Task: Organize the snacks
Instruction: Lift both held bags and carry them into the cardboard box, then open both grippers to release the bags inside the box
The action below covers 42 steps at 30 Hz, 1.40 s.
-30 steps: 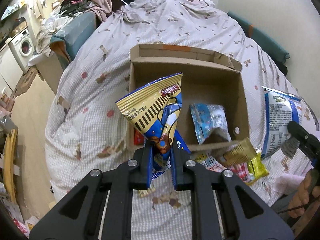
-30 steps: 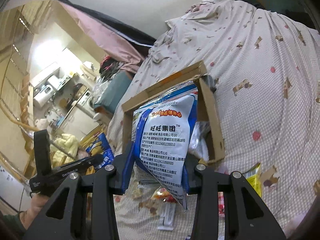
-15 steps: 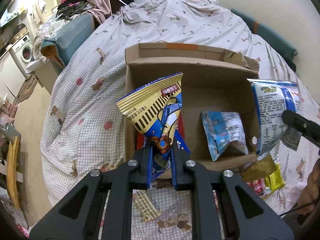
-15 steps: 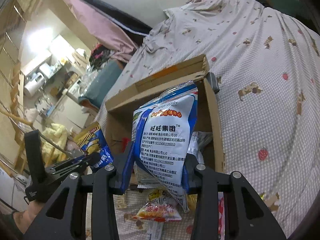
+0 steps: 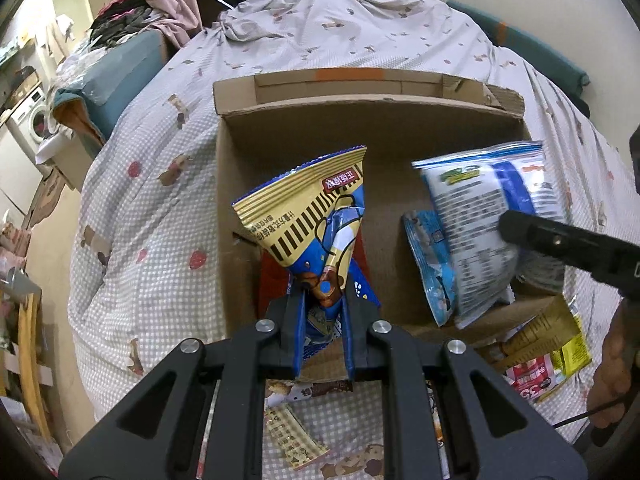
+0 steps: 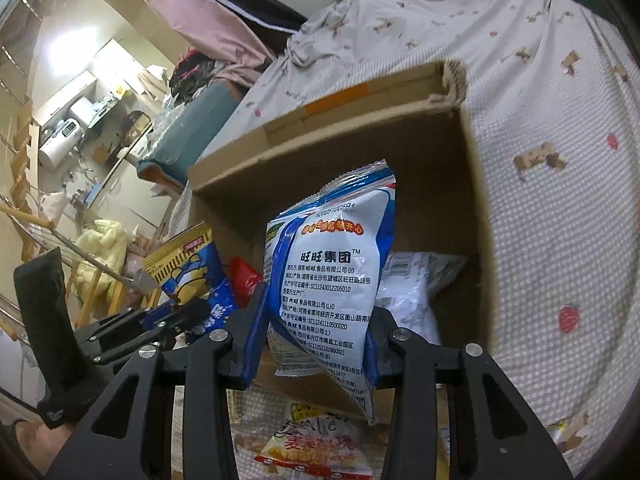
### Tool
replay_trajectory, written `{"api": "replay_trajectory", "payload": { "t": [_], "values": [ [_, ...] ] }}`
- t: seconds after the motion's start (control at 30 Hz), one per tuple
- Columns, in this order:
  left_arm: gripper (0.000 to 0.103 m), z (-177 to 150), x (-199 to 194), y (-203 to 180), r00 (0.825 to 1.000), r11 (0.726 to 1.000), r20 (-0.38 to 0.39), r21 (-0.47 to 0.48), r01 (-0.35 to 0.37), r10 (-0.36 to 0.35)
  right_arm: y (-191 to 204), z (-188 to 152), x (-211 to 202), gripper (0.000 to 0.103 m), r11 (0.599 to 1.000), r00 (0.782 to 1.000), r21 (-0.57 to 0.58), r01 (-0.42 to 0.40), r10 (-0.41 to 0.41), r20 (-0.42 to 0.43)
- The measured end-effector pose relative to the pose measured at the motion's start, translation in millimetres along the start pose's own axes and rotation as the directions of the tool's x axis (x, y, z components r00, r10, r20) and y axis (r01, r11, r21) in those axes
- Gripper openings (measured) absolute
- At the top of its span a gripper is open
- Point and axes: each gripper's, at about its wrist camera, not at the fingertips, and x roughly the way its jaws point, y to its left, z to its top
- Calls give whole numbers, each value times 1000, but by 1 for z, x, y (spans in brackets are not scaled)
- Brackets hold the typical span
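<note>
Both bags have come forward and down over the cardboard box [image 5: 372, 120] on the bed; white-and-blue bag [image 6: 332, 276], pinched in the right hand-held gripper [image 6: 316, 344], now hangs inside the rim at 3 o'clock; left hand-held gripper [image 5: 322, 332] clamps the yellow-and-blue bag [image 5: 312, 224] at centre; release looks near; box floor mostly hidden; loose packets at 5 o'clock cut off.

red packet [image 5: 269, 280] mostly hidden, box floor [image 5: 392, 208] partly covered

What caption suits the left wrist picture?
Left gripper lowers a gold-and-blue snack bag into a cardboard box on a bed.
</note>
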Motion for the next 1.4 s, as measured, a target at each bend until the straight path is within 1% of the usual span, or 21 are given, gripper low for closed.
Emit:
{"api": "replay_trajectory", "payload": {
  "t": [0.23, 0.4, 0.73, 0.8, 0.83, 0.87, 0.9, 0.93, 0.97, 1.0, 1.07, 1.1, 1.17, 1.23, 1.27, 1.33, 1.4],
  "values": [
    [13, -2, 10, 4, 999, 999, -33, -40, 10, -11, 4, -8, 13, 42, 1000, 999, -3, -24, 24, -35],
    [13, -1, 6, 7, 1000, 999, -15, -53, 10, -11, 2, -9, 12, 44, 999, 999, 24, -28, 29, -26],
    [14, -4, 5, 7, 1000, 998, -24, -53, 18, -19, 0, -5, 11, 45, 999, 1000, 45, -20, 20, -19],
    [14, -3, 4, 9, 999, 998, -24, -60, 21, -23, 0, -4, 9, 50, 999, 1000, 43, -18, 18, -9],
    [14, -3, 4, 9, 999, 998, -23, -63, 23, -24, 0, -4, 6, 56, 999, 1000, 43, -24, 24, 2],
    [14, -3, 3, 10, 999, 997, -21, -68, 26, -28, 0, -4, 3, 63, 999, 999, 44, -31, 30, 11],
    [14, -3, 2, 10, 999, 997, -19, -70, 33, -34, 1, -3, 1, 69, 998, 999, 44, -35, 34, 21],
    [14, -2, 1, 11, 999, 997, -17, -71, 41, -42, 2, -2, -2, 80, 998, 999, 43, -36, 34, 33],
    [14, -2, 0, 11, 999, 996, -16, -73, 49, -50, 2, -1, -5, 88, 999, 998, 42, -30, 28, 50],
    [14, -1, -1, 11, 998, 996, -16, -73, 54, -56, 1, 0, -7, 89, 999, 998, 42, -24, 22, 61],
    [15, -1, -1, 10, 998, 996, -17, -73, 56, -57, 0, 2, -8, 90, 999, 998, 44, -19, 16, 58],
    [17, -2, -2, 9, 998, 996, -18, -71, 58, -60, -1, 2, -7, 90, 999, 998, 46, -17, 15, 54],
    [30, -2, -3, 8, 998, 996, -15, -67, 59, -60, -3, 2, -7, 90, 999, 999, 50, -14, 11, 49],
    [52, -2, -6, 7, 999, 996, 3, -67, 52, -52, -3, 2, -7, 90, 999, 999, 51, -16, 14, 45],
    [56, -2, -9, 7, 999, 997, 14, -69, 47, -46, -2, 3, -7, 90, 999, 999, 50, -17, 15, 45],
    [78, -2, -12, 9, 999, 996, 27, -74, 47, -45, 0, 3, -7, 90, 999, 999, 41, -17, 15, 46],
    [90, -2, -14, 10, 998, 995, 33, -87, 54, -51, 0, 4, -8, 90, 999, 999, 31, -12, 11, 47]
  ]
}}
